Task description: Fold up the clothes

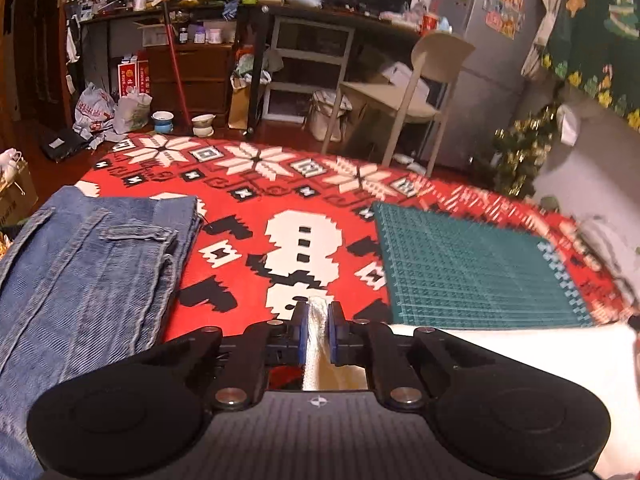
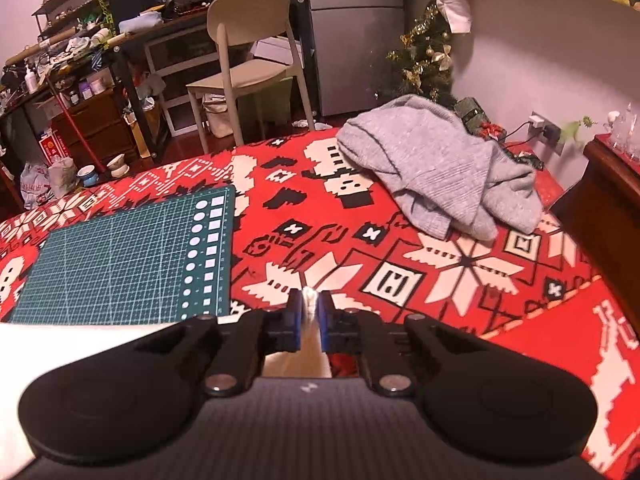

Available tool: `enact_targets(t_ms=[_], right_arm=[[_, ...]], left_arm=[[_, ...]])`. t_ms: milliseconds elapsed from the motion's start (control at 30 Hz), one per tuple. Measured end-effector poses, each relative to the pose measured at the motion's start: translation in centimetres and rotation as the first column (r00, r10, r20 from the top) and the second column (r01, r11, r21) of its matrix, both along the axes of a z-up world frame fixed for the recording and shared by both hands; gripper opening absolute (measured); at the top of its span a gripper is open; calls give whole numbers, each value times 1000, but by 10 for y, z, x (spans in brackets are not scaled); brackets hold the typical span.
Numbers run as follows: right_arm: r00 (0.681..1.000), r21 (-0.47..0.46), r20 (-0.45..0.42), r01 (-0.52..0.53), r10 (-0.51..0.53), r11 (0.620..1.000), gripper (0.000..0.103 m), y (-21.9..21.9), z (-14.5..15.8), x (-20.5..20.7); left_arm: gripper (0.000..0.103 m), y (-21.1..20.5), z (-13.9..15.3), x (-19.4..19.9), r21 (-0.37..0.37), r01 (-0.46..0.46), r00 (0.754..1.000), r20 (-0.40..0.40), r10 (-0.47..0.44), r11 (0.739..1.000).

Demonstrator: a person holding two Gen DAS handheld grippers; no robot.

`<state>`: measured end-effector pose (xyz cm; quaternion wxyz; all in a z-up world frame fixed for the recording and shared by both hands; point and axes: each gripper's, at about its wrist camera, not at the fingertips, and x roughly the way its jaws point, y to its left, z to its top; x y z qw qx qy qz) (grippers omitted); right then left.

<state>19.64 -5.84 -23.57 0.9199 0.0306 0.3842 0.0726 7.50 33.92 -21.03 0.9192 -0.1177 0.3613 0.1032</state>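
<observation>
My left gripper [image 1: 318, 312] is shut on the edge of a white knit garment [image 1: 500, 356], which stretches away to the right under the camera. My right gripper [image 2: 309, 308] is shut on the same white garment [image 2: 80, 344], which runs off to the left. The garment hangs between the two grippers, held above the red patterned blanket [image 1: 240, 208]. Folded blue jeans [image 1: 88, 264] lie to the left in the left wrist view. A crumpled grey sweater [image 2: 436, 164] lies ahead to the right in the right wrist view.
A green cutting mat [image 1: 472, 268] lies on the blanket between the grippers; it also shows in the right wrist view [image 2: 120, 256]. A beige chair [image 2: 248, 64], cluttered desks [image 1: 168, 8] and a small Christmas tree [image 2: 424, 52] stand beyond the blanket. A dark wooden cabinet [image 2: 612, 204] is at the right.
</observation>
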Motion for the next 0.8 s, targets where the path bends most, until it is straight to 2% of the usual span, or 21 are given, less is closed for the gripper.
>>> enact_targets(t_ms=[67, 100, 133, 200, 300, 433, 533, 600, 733, 800], right_arm=[[1000, -13, -27, 4, -4, 1000, 10, 2, -9, 7], [1000, -13, -21, -15, 15, 1000, 13, 8, -8, 6], [999, -14, -15, -34, 34, 999, 23, 13, -6, 5], [997, -16, -4, -71, 71, 997, 28, 24, -3, 2], [992, -19, 13, -127, 127, 992, 28, 40, 1, -2], [979, -25, 36, -200, 201, 979, 28, 62, 7, -8], [965, -29, 49, -255, 256, 966, 28, 79, 11, -12], [953, -15, 20, -301, 301, 954, 28, 100, 4, -13], [928, -10, -27, -373, 372, 928, 28, 136, -8, -21], [924, -52, -14, -383, 383, 922, 28, 144, -12, -29]], left_arm=[[13, 1, -5, 4, -2, -1, 1000, -26, 1, 1000], [19, 1, -4, 4, 7, -9, 1000, -26, 10, 1000], [22, 2, -2, 1, 22, -21, 1000, -19, 21, 1000], [30, 4, 4, -4, 49, -47, 999, -3, 47, 998], [27, 4, 13, -10, 14, -46, 998, 31, 45, 999], [27, -24, 23, 1, -42, 77, 995, 66, -74, 996], [27, -56, 20, 21, -68, 170, 984, 60, -166, 983], [27, -76, 14, 32, -91, 230, 973, 54, -226, 969], [27, -112, -4, 46, -66, 304, 952, -6, -305, 950], [28, -122, -9, 42, -10, 321, 947, -7, -321, 947]])
